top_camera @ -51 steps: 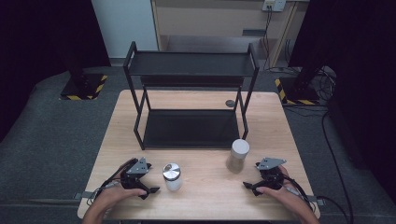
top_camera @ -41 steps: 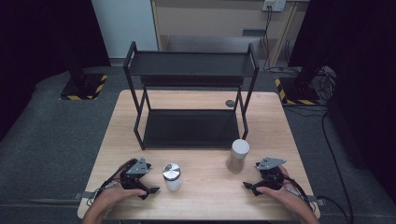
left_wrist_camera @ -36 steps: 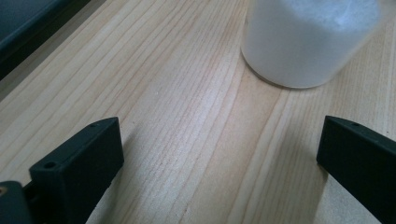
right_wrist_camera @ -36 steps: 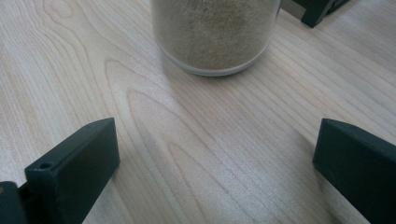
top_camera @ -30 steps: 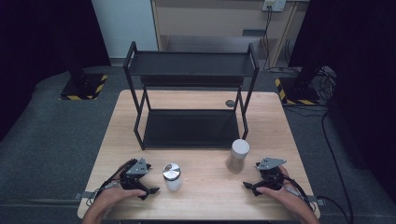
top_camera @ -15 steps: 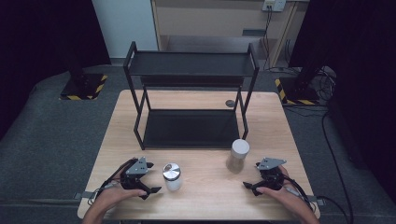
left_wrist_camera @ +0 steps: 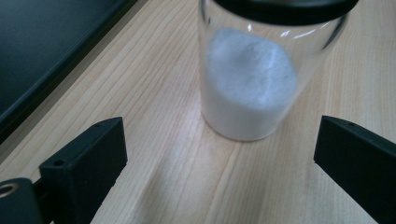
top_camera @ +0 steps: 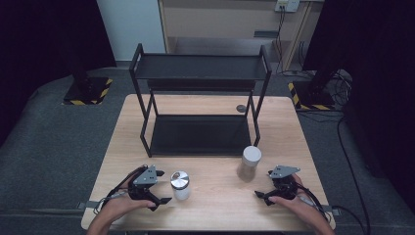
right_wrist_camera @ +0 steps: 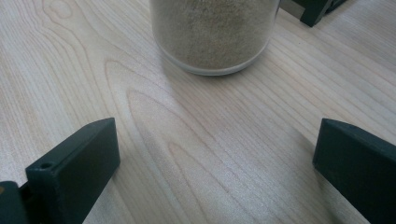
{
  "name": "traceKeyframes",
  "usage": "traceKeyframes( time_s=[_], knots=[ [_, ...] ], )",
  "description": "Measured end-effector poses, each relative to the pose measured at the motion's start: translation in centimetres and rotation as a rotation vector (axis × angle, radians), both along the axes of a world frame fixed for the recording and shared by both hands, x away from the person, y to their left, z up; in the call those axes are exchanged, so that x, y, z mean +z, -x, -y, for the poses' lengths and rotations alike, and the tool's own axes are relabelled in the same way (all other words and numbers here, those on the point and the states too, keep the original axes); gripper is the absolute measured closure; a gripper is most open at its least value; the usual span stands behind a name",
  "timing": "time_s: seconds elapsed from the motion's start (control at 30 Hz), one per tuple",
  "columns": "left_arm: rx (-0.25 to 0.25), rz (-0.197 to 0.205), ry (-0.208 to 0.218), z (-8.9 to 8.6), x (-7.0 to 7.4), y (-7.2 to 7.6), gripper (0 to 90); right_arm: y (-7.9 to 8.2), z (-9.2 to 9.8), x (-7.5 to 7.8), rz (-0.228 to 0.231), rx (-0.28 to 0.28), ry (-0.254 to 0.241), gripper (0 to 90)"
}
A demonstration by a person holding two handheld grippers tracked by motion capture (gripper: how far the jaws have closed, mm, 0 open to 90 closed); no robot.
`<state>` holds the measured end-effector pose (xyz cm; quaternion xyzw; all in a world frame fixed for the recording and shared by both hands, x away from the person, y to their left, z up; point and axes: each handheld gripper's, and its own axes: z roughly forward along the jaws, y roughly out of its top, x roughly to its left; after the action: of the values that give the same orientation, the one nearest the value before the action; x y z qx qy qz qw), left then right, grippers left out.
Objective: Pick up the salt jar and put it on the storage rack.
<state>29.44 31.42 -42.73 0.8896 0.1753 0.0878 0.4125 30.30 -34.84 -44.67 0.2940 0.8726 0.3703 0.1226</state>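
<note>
A clear jar of white powder (top_camera: 180, 185) with a shiny lid stands on the wooden table (top_camera: 215, 205) near the front left. My left gripper (top_camera: 163, 187) sits just left of it, open, jaws pointing at it. In the left gripper view the powder jar (left_wrist_camera: 247, 84) stands a short way ahead of the open left gripper (left_wrist_camera: 224, 137), outside the jaws. A white-lidded jar of tan grains (top_camera: 251, 160) stands right of centre. My right gripper (top_camera: 265, 185) rests open to its front right. The grain jar (right_wrist_camera: 215, 32) is ahead of the right gripper (right_wrist_camera: 217, 140), apart from the jaws.
A black two-level rack (top_camera: 200, 68) stands on the far half of the table, its lower shelf (top_camera: 195, 134) bare. A small dark round object (top_camera: 241, 108) lies by the rack's right rear leg. One rack foot (right_wrist_camera: 317, 9) shows beyond the grain jar.
</note>
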Motion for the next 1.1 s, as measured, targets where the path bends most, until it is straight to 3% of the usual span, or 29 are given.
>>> traceKeyframes(
  time_s=[0.67,1.1],
  knots=[
    [-0.037,0.019,0.036,1.7,0.3,0.0,1.3,0.0,0.0,0.0,0.0,0.0,0.0,1.3],
    [-0.044,-0.006,0.05,2.9,-0.5,-0.7,1.4,0.0,0.0,0.0,0.0,0.0,0.0,1.3]
  ],
)
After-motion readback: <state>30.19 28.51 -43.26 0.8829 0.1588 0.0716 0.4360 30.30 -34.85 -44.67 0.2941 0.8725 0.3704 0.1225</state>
